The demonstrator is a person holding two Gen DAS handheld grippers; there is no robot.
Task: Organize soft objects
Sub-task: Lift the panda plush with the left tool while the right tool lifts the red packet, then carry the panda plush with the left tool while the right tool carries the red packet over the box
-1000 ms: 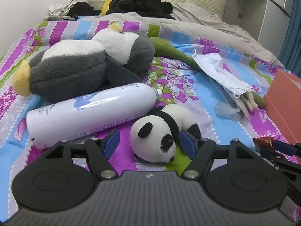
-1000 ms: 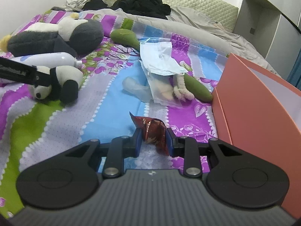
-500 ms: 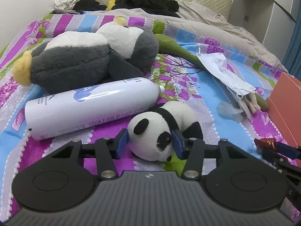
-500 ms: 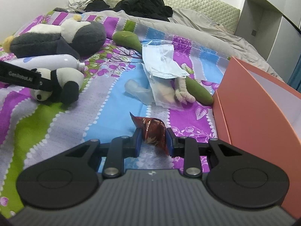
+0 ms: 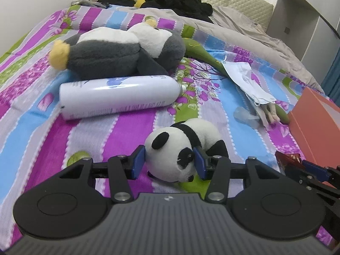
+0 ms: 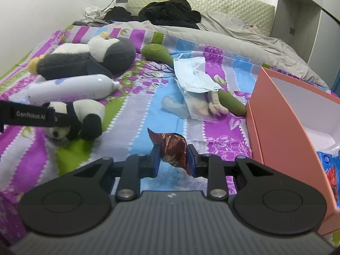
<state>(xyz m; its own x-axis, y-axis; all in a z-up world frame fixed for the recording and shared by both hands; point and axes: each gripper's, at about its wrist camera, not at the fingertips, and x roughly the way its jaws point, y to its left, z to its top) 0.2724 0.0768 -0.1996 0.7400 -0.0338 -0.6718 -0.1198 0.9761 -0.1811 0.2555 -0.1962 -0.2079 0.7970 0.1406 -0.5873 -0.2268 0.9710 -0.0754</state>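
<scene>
A small panda plush (image 5: 180, 146) lies on the striped bedspread, and my left gripper (image 5: 169, 160) is shut on its head, both blue pads pressing in. From the right wrist view the panda (image 6: 85, 110) shows at the left, behind one of the left gripper's fingers (image 6: 29, 116). My right gripper (image 6: 173, 158) is shut on a crumpled dark red wrapper (image 6: 173, 146), held just above the bed. That wrapper (image 5: 286, 159) also shows at the right edge of the left wrist view. An open orange box (image 6: 276, 114) stands close on the right.
A large grey-and-white penguin plush (image 5: 119, 48) and a white spray bottle (image 5: 119, 97) lie beyond the panda. A green plush (image 6: 157, 53), a face mask (image 6: 193, 74) and a bagged toy (image 6: 212, 104) sit mid-bed. Dark clothes (image 6: 170, 10) and a grey duvet lie by the headboard.
My left gripper's jaws closed onto the panda's head and drew it away from the spray bottle. My right gripper rose a little with the wrapper; more of the box's inside shows.
</scene>
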